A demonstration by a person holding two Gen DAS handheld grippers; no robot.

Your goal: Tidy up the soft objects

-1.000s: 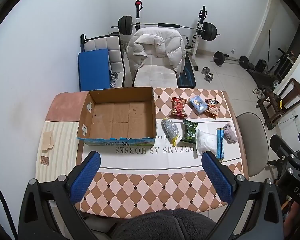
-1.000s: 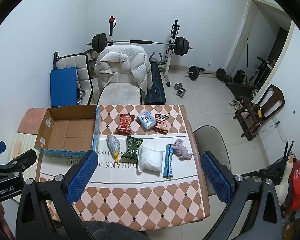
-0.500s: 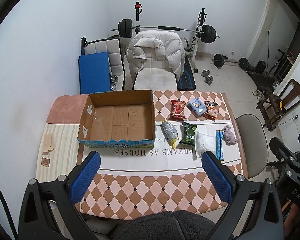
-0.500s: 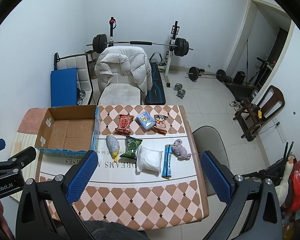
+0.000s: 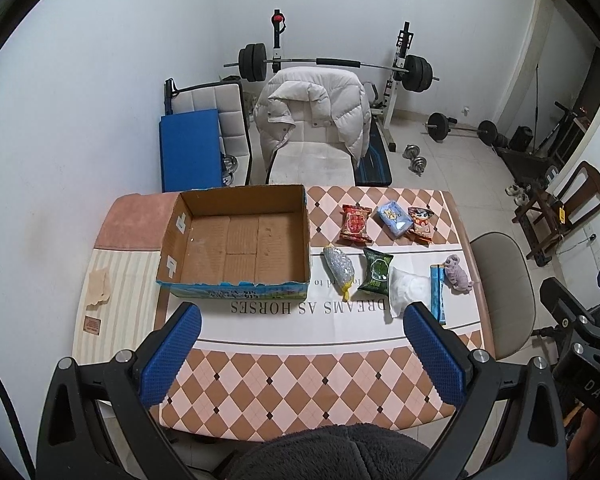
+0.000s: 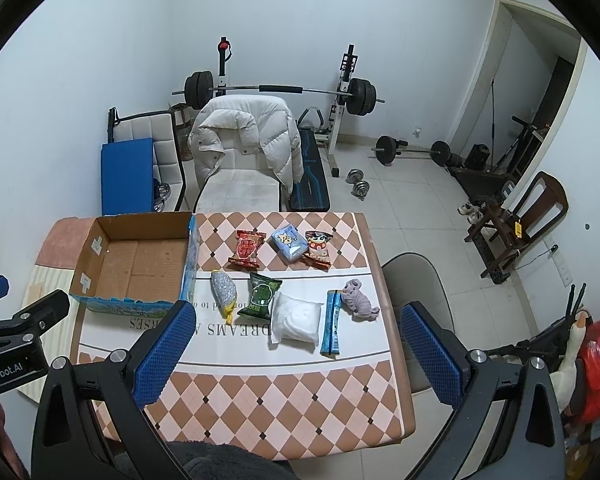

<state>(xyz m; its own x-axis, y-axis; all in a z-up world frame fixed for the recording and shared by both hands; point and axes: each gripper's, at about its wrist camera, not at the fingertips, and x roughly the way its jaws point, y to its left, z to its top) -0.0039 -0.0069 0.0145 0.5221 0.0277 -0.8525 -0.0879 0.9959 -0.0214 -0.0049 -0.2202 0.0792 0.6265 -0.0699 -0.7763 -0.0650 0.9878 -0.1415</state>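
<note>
Soft packets (image 6: 296,318) lie well beyond both gaping grippers, seemingly untouched.

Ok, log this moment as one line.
left gripper: open, hovering | right gripper: open, hovering | box: empty | soft items: on table, beside box

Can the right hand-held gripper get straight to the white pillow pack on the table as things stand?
Probably yes. The right hand-held gripper is open and empty above the near edge of the table, and the white pillow pack lies flat ahead of it with nothing on top. The blue stick pack lies close beside it.
</note>
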